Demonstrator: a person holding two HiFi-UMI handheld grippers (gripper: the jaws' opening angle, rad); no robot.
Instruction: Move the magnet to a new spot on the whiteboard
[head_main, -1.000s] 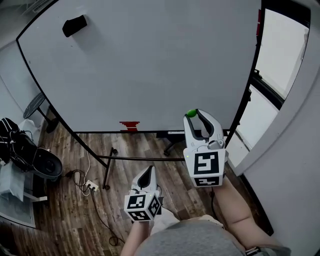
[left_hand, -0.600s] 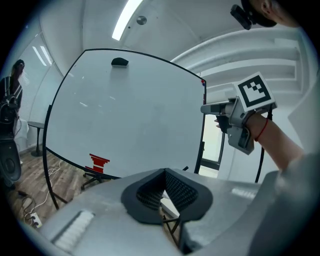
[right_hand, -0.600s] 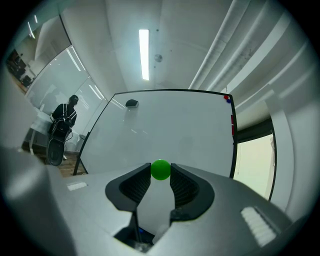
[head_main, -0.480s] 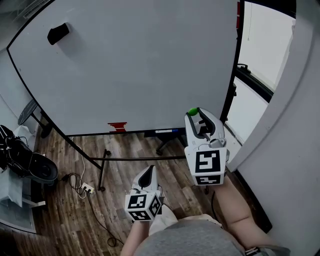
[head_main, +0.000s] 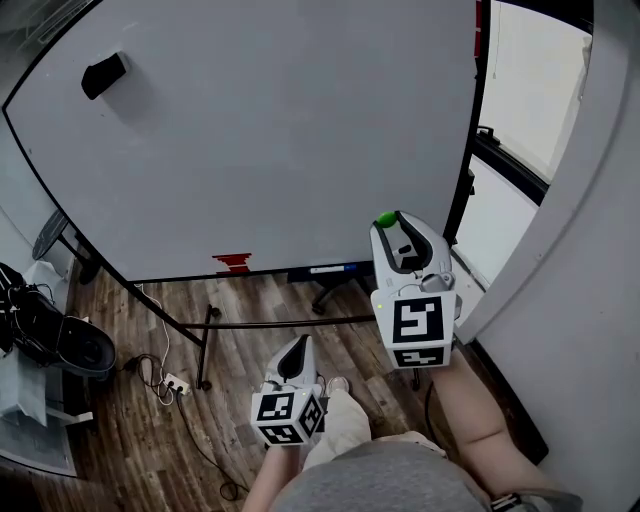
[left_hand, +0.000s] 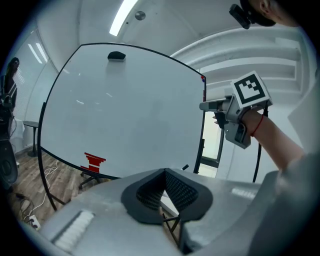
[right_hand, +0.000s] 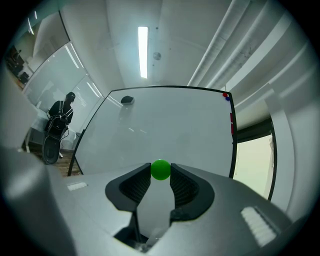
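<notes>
A small green ball magnet (right_hand: 160, 169) sits pinched between the tips of my right gripper (right_hand: 160, 173), held in the air away from the whiteboard (right_hand: 165, 130). In the head view the same magnet (head_main: 385, 220) shows at the tip of the right gripper (head_main: 390, 224), low beside the whiteboard's (head_main: 280, 130) right edge. My left gripper (head_main: 297, 352) hangs lower, over the floor, its jaws closed together with nothing between them; in its own view the left gripper (left_hand: 163, 175) faces the board (left_hand: 130, 110).
A black eraser (head_main: 104, 75) clings to the board's upper left, and a red mark (head_main: 233, 262) sits at its bottom edge. The board's stand (head_main: 205, 340) and cables (head_main: 165, 380) lie on the wooden floor. A window (head_main: 525, 90) and white wall are at the right.
The view has swung right, so the board sits further left in the head view. The right gripper with the magnet has risen slightly; the left has barely moved.
</notes>
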